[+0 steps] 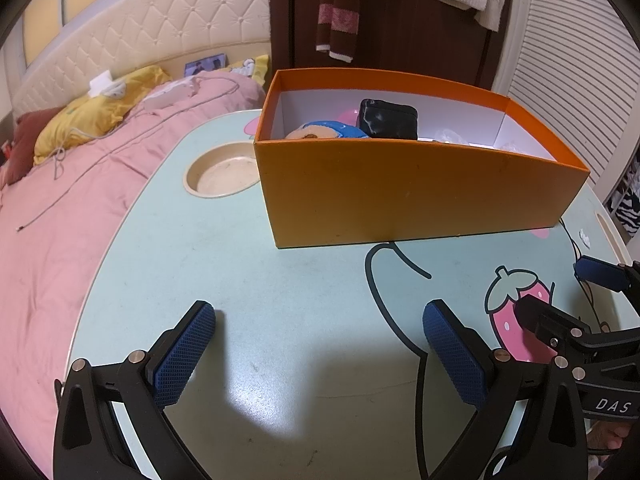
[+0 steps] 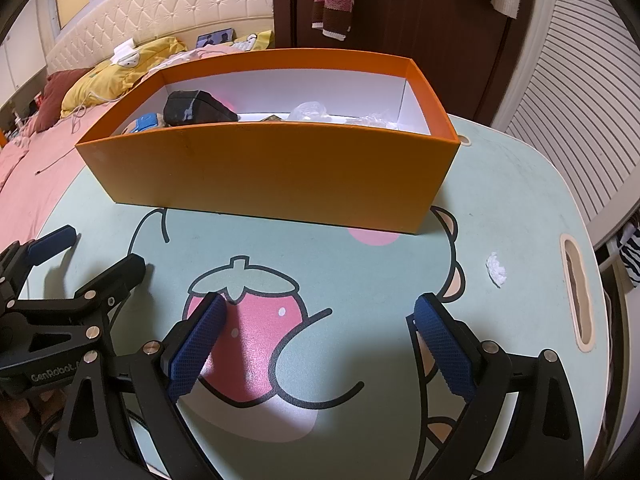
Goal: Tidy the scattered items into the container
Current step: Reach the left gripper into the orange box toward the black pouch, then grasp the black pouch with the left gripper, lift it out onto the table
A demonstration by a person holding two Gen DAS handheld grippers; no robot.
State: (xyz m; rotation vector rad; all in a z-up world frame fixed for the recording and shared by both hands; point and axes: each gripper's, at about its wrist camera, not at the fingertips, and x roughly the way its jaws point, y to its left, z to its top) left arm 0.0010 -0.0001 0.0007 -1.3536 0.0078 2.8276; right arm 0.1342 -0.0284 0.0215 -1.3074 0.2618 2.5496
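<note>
Hovering wide open and empty over the near table (image 2: 500, 200): left gripper (image 1: 320, 344), right gripper (image 2: 320, 332). Sitting farther back, orange box (image 2: 280, 172) holding black pouch (image 2: 200, 108); white scrap (image 2: 496, 268) lying right.

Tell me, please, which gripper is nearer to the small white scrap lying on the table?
Right. The right gripper hangs open just short of the white scrap, which lies ahead to its right. The left gripper is farther off, on the right gripper's other side.

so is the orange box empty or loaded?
Loaded. The orange box has no lid and holds a black pouch, a blue item and clear wrappers.
</note>
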